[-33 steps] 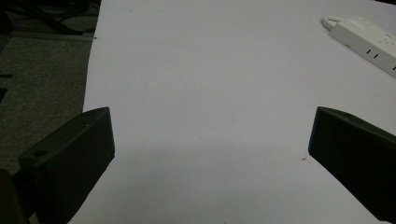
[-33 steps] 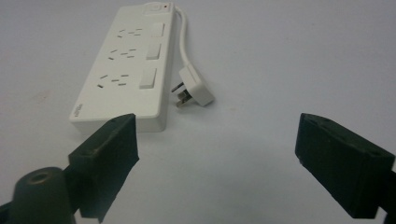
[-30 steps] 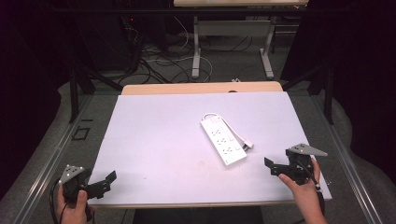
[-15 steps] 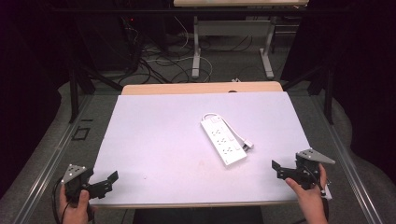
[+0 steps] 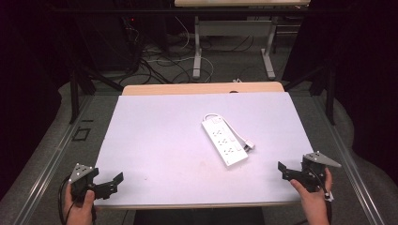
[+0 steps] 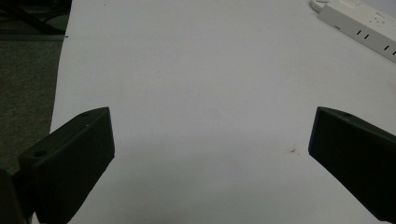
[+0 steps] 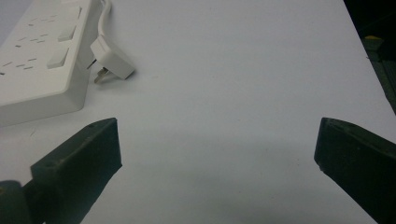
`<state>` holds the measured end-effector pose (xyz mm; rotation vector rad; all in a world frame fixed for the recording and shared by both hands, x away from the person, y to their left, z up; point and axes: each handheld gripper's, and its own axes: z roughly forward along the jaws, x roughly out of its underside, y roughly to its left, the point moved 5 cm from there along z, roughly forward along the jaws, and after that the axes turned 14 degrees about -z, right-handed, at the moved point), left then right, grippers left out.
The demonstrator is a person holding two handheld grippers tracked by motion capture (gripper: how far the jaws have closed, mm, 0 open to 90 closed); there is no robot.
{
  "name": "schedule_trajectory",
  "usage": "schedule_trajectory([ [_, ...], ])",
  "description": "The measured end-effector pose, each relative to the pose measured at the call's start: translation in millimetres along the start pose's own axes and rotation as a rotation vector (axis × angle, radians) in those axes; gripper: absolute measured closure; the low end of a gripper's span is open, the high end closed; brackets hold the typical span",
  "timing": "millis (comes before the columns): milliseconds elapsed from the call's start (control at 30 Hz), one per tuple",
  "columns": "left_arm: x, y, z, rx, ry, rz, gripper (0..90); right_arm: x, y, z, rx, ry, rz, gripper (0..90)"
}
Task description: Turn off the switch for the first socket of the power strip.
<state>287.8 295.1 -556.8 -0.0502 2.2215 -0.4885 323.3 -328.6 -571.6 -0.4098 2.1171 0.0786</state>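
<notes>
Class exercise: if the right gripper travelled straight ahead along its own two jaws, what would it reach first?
Probably nothing: the right gripper, jaws open, faces bare white tabletop. The white plastic power strip and its white plug lie left of that line, though depth is uncertain.

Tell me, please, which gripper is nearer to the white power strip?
Right. The right gripper sits just beyond the power strip's near end; the left gripper waits at the table's opposite near corner.

Bright lit tabletop [image 5: 164,140], dark surroundings, soft focus, faint shadows
</notes>
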Motion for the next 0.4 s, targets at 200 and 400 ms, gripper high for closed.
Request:
schedule_trajectory([
  [200, 2.1, -1.3, 3.2, -0.002, 0.019, 0.006, 0.0, 2.8, -1.7, 2.8, 0.012, -0.011, 0.029, 4.0],
  [400, 1.5, -0.2, 2.7, -0.001, 0.015, -0.011, 0.0, 3.7, -3.9, 0.6, 0.02, 0.008, 0.036, 2.5],
])
